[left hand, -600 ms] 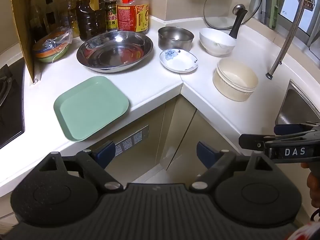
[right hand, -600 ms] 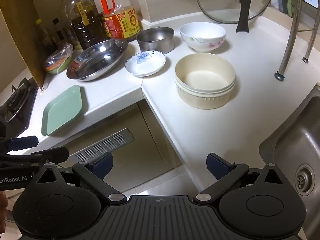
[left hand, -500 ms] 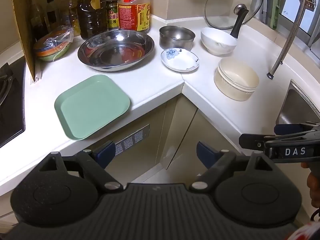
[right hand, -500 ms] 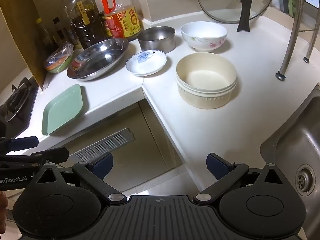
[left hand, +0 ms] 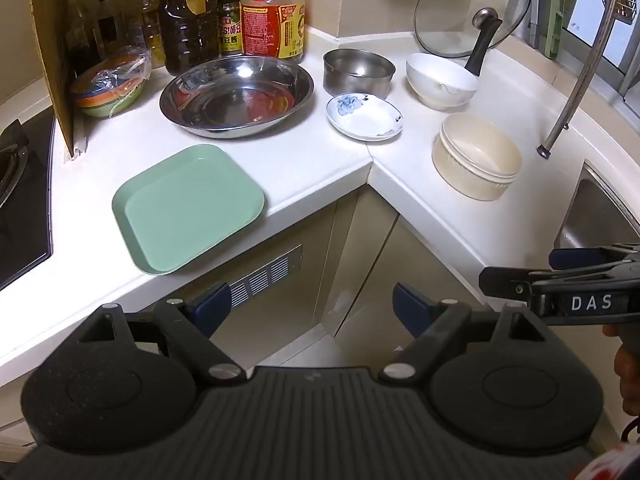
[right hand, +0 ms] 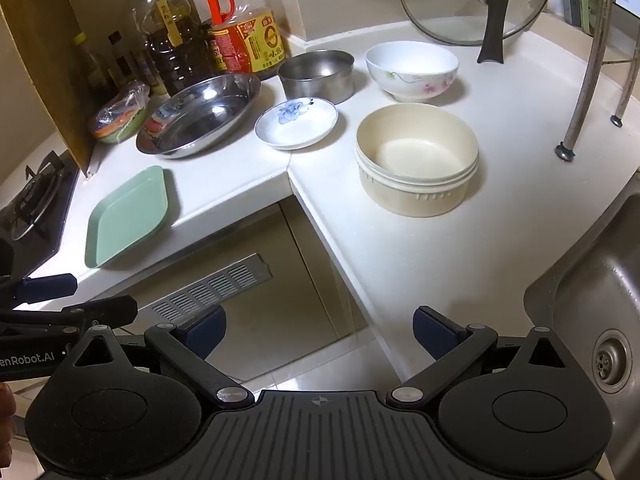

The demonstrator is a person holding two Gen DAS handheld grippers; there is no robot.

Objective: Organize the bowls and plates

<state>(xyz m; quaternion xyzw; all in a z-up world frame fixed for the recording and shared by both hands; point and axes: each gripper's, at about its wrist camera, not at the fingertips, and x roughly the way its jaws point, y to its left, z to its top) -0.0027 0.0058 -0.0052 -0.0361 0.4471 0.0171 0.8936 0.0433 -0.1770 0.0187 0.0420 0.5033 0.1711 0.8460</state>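
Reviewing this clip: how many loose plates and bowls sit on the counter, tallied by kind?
Plates: 2, the green square plate and the small flowered dish.
Bowls: 4, the wide steel basin, the small steel bowl, the white floral bowl, the cream bowl.
Total: 6.

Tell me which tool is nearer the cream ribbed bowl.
Right. The right tool hangs open off the counter edge, the cream ribbed bowl just ahead of it. The left tool, also open, is farther off, facing the green square plate.
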